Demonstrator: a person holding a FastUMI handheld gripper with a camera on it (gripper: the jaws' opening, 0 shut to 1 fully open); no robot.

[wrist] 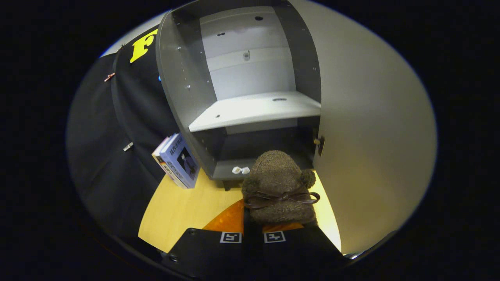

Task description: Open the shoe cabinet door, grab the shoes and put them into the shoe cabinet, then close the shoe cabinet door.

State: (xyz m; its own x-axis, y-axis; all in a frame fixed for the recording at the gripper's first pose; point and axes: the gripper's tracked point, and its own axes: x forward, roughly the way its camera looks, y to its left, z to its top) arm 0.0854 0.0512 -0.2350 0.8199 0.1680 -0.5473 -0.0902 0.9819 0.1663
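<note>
Fingers (269,228): drawn close together at the bottom of the gripper view, with only a narrow dark slot left between them, and clamped on the heel end of a shoe (278,187), one finger on each side; each finger carries a small square printed marker on its upper face. Shoe: brown, fuzzy, slipper-like, with a rounded toe pointing away from the fingers toward the cabinet, two small pompoms at its sides and a thin dark ribbon tied in a bow across the top; held just ahead of the fingers, its toe level with the front edge of the lower compartment. Shoe cabinet (250,89): grey carcass with pale inner back panels, standing beyond the shoe on short dark feet; interior divided by one pale shelf (254,111) into an upper compartment and a darker lower one. Cabinet door (371,128): large pale panel, swung wide open on the right of the carcass, hinge fitting visible at its inner edge near the shoe's toe. Two small white objects (240,170): lying at the front lip of the lower compartment, just left of the shoe's toe; too small to identify. Books (177,160): a few, leaning tilted against the cabinet's left outer wall. Floor surface (175,210): yellow board, with an orange patch (228,219) directly beneath the shoe and fingers.
</note>
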